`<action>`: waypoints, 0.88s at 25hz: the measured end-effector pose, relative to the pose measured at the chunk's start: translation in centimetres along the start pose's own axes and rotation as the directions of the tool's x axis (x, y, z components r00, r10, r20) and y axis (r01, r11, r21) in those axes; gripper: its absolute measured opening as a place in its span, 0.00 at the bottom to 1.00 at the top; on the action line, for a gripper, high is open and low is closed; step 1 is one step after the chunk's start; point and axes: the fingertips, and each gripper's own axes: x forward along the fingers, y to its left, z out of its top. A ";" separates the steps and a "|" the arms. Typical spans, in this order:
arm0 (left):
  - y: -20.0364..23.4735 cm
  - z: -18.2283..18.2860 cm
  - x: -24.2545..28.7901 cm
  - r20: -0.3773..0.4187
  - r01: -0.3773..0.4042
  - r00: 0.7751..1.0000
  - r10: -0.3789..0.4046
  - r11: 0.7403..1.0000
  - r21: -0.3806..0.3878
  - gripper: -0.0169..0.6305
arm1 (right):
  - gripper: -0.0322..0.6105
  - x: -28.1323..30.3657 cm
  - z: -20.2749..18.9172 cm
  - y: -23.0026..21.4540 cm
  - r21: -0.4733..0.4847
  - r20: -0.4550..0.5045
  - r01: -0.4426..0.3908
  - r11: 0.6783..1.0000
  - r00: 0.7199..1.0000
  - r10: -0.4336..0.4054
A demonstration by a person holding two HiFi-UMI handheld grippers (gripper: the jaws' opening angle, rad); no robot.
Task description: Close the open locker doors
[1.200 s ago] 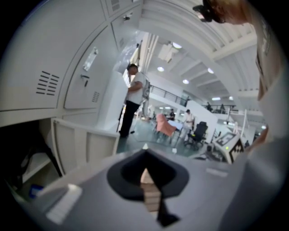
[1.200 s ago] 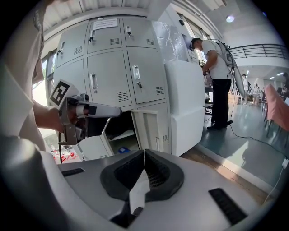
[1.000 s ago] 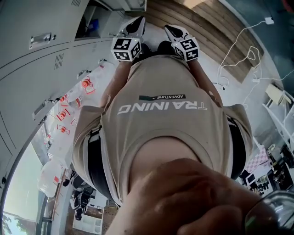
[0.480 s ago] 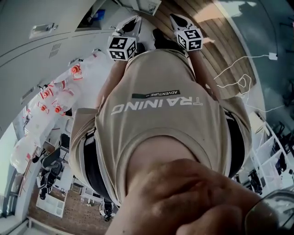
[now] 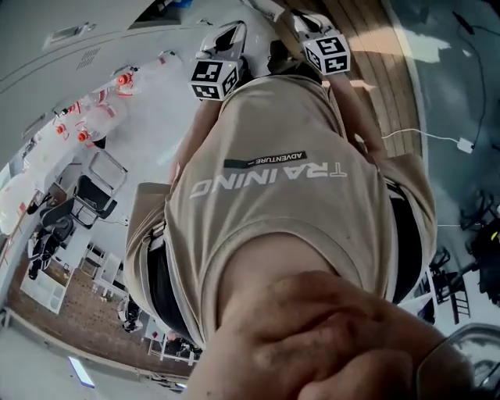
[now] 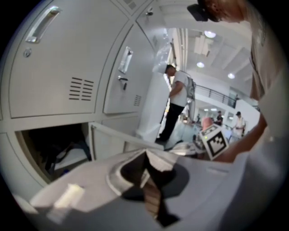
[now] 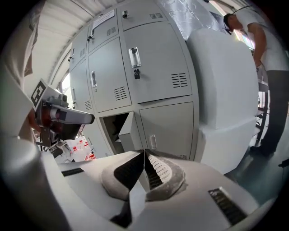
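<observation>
In the left gripper view, a grey locker stands open (image 6: 54,153) at lower left, its door (image 6: 113,137) swung out towards me. The left gripper (image 6: 145,155) is shut on nothing, a little short of that door. The right gripper view shows the same open compartment (image 7: 113,124) in the bottom row, with its door (image 7: 130,131) ajar. Well back from it, the right gripper (image 7: 144,155) is also shut and empty. In the head view both grippers, left (image 5: 226,39) and right (image 5: 301,23), are held side by side beyond my beige shirt.
Closed locker doors (image 7: 158,67) fill the rows above and beside the open one. A big white wrapped block (image 7: 221,90) stands right of the lockers, with a person (image 6: 176,103) next to it. Bagged red-capped bottles (image 5: 94,109), a chair (image 5: 86,195) and a floor cable (image 5: 437,137) lie around.
The head view has swung round: the lockers slid out at top left, the bottles moved up and left, and more floor shows. Both grippers stay shut in front of my chest.
</observation>
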 end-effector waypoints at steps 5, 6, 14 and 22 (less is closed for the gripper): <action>1.7 -2.1 -1.1 -0.023 -0.097 0.995 0.096 0.993 -0.069 0.03 | 0.07 1.6 -0.1 0.9 -0.032 -0.025 -0.138 0.990 0.990 0.137; 2.0 -2.2 -1.2 -0.020 -0.113 0.994 0.112 0.991 -0.078 0.03 | 0.07 1.9 0.0 1.0 -0.041 -0.027 -0.165 0.985 0.986 0.164; 2.8 -2.0 -4.8 0.028 -0.225 0.972 0.232 0.962 -0.154 0.03 | 0.07 1.7 0.3 3.7 -0.118 -0.080 -0.279 0.953 0.959 0.271; 5.4 -3.5 -9.1 0.078 -0.250 0.960 0.270 0.947 -0.200 0.03 | 0.07 3.1 0.3 9.2 -0.193 -0.124 -0.331 0.924 0.942 0.312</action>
